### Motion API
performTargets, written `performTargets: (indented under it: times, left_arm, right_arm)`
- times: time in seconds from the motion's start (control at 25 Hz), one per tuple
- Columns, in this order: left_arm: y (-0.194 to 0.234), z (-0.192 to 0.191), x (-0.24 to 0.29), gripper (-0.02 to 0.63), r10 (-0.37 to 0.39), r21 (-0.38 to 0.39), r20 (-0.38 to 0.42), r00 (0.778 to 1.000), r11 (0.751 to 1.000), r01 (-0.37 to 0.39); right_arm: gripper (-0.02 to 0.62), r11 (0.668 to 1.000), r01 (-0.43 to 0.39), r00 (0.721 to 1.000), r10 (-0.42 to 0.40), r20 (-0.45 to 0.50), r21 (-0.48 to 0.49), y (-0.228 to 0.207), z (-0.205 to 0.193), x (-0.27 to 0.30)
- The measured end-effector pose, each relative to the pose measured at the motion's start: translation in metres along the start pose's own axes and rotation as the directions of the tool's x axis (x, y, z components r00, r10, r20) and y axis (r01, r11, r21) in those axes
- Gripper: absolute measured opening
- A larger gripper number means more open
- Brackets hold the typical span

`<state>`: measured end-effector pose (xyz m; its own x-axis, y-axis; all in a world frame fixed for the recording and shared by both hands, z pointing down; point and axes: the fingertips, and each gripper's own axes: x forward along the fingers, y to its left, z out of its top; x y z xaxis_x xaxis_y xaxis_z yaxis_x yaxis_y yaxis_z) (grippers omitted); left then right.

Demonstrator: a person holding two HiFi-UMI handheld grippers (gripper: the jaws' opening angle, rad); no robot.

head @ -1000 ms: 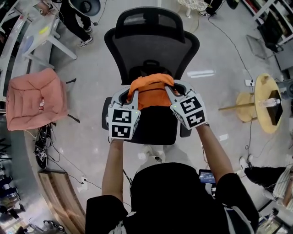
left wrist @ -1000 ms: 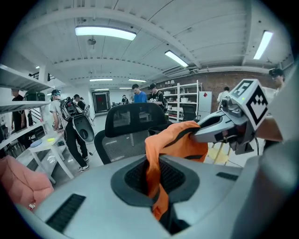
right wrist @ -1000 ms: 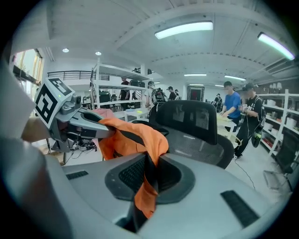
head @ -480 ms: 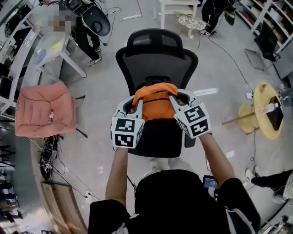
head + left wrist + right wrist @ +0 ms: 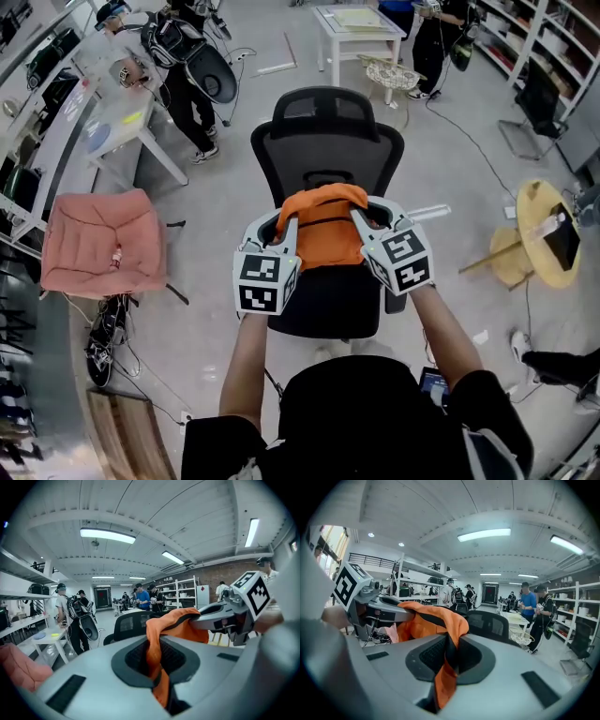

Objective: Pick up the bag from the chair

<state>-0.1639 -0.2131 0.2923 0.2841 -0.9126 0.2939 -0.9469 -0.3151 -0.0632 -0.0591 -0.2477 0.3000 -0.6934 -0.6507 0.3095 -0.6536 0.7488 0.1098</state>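
Note:
An orange bag (image 5: 323,225) hangs between my two grippers above the seat (image 5: 328,302) of a black mesh office chair (image 5: 328,141). My left gripper (image 5: 283,228) is shut on the bag's left strap, and the orange strap (image 5: 157,667) runs down through its closed jaws. On the other side, my right gripper (image 5: 361,218) is shut on the right strap (image 5: 446,672). Each gripper view shows the other one across the bag: the right gripper (image 5: 225,613) and the left gripper (image 5: 379,609). The bag's underside is hidden.
A pink cushioned seat (image 5: 103,244) stands on the floor at the left, with cables (image 5: 98,337) below it. A round wooden table (image 5: 544,230) is at the right. A white desk (image 5: 103,127), a white table (image 5: 356,21) and standing people (image 5: 187,56) lie beyond the chair.
Both grippers have kept hold of the orange bag and carried it a little higher off the seat. The head view has tilted up, showing more of the room behind the chair.

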Motion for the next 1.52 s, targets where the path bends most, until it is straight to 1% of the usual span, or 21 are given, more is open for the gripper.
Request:
performTargets:
  times: [0.4, 0.56, 0.84, 1.2, 1.52]
  left_arm:
    - [-0.001, 0.019, -0.049, 0.032, -0.015, 0.013, 0.076, 0.997, 1.0, 0.014]
    - [0.001, 0.02, -0.066, 0.032, -0.032, 0.04, 0.089, 0.996, 0.999, 0.028]
    - [0.002, 0.019, -0.089, 0.032, -0.048, 0.039, 0.115, 0.992, 0.998, 0.044]
    - [0.001, 0.02, -0.108, 0.032, -0.057, 0.022, 0.145, 0.988, 0.998, 0.055]
    - [-0.015, 0.03, -0.114, 0.031, -0.054, 0.018, 0.16, 0.986, 0.999, 0.052]
  right_arm:
    - [0.026, 0.999, 0.053, 0.995, -0.054, 0.082, 0.007, 0.035, 0.029, -0.031]
    - [0.026, 0.997, 0.068, 0.993, -0.07, 0.1, 0.021, 0.05, 0.034, -0.038]
    - [0.026, 0.996, 0.087, 0.989, -0.09, 0.113, 0.026, 0.07, 0.039, -0.048]
    - [0.025, 0.995, 0.091, 0.987, -0.095, 0.126, 0.038, 0.086, 0.043, -0.059]
    - [0.026, 0.996, 0.082, 0.986, -0.087, 0.144, 0.04, 0.082, 0.046, -0.078]
